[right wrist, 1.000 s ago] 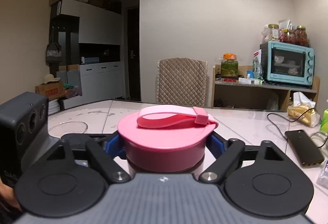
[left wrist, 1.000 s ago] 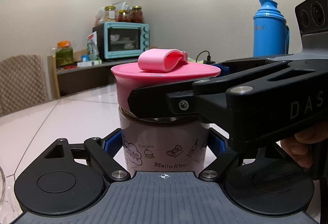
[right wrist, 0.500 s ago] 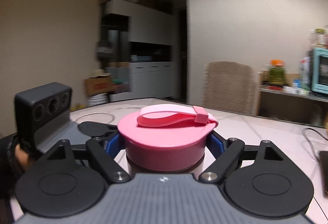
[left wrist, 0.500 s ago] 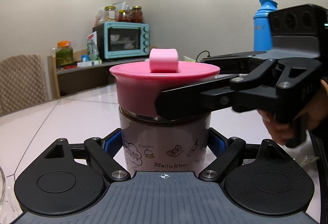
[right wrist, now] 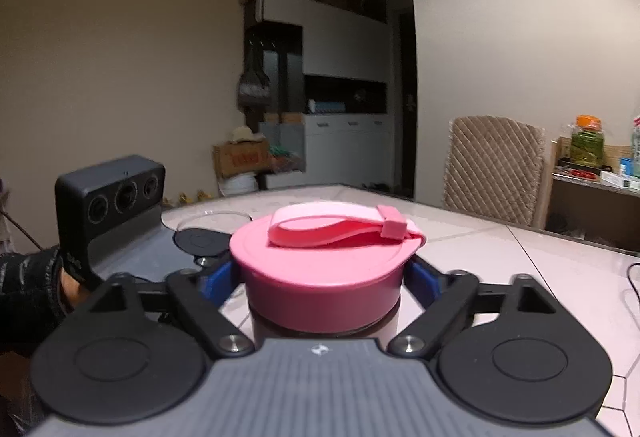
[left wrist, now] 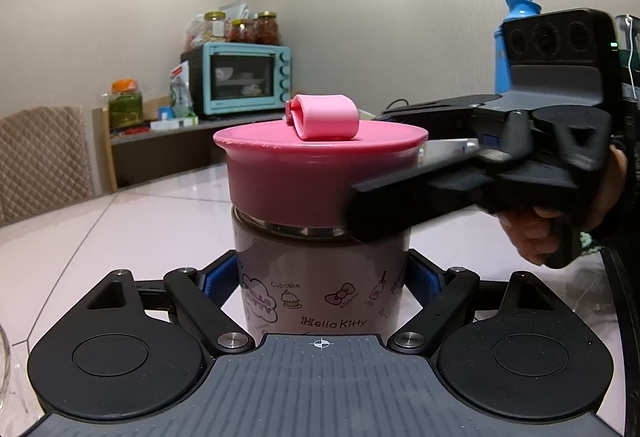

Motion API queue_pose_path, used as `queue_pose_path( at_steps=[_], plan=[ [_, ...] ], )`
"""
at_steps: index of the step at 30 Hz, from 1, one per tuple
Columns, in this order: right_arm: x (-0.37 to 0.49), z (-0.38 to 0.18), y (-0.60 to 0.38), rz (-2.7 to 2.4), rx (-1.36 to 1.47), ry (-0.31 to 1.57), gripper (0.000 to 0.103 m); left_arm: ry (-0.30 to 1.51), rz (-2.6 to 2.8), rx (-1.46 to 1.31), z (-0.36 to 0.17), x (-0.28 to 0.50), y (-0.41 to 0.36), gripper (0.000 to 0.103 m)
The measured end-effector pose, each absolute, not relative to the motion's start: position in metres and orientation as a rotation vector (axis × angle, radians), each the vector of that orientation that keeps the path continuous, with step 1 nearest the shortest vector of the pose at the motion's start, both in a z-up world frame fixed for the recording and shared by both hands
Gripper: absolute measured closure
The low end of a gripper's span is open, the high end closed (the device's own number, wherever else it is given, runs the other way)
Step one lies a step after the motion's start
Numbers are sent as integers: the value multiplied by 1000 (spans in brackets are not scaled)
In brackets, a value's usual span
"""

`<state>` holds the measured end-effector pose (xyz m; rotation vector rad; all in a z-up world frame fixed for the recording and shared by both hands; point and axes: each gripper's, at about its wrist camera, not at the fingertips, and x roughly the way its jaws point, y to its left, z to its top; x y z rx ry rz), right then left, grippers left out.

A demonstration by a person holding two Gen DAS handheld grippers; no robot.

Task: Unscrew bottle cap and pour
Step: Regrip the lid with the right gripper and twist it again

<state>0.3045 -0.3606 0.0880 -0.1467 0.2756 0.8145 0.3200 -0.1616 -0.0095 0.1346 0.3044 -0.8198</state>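
Observation:
A glass Hello Kitty bottle (left wrist: 320, 285) with a wide pink cap (left wrist: 316, 173) and a pink strap loop (left wrist: 324, 116) stands upright on the pale table. My left gripper (left wrist: 322, 277) is shut on the bottle's body. My right gripper (right wrist: 324, 277) is shut on the pink cap (right wrist: 324, 261) from the side; its near finger (left wrist: 404, 209) crosses the cap's lower right in the left wrist view. The left gripper's camera block (right wrist: 110, 193) shows at the left of the right wrist view.
A teal toaster oven (left wrist: 240, 79) with jars on top stands on a shelf behind. A blue thermos (left wrist: 516, 41) is at the right. A quilted chair (right wrist: 494, 169) stands at the table's far side. A round glass lid (right wrist: 212, 219) lies on the table.
My right gripper has swung around the bottle while gripping the cap. The cap and its strap have turned with it. The bottle body and the left gripper have stayed still.

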Motion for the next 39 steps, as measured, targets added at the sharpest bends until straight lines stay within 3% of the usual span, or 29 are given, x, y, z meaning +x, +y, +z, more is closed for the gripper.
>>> queue_pose_path(
  at_steps=[17,39],
  plan=[
    [266,85,-342,467,28,268,2,305,-820,134,-9,320,-161,13],
    [275,79,-305,320,35,292,3,304,-820,135,-9,320,-162,13]
  ],
)
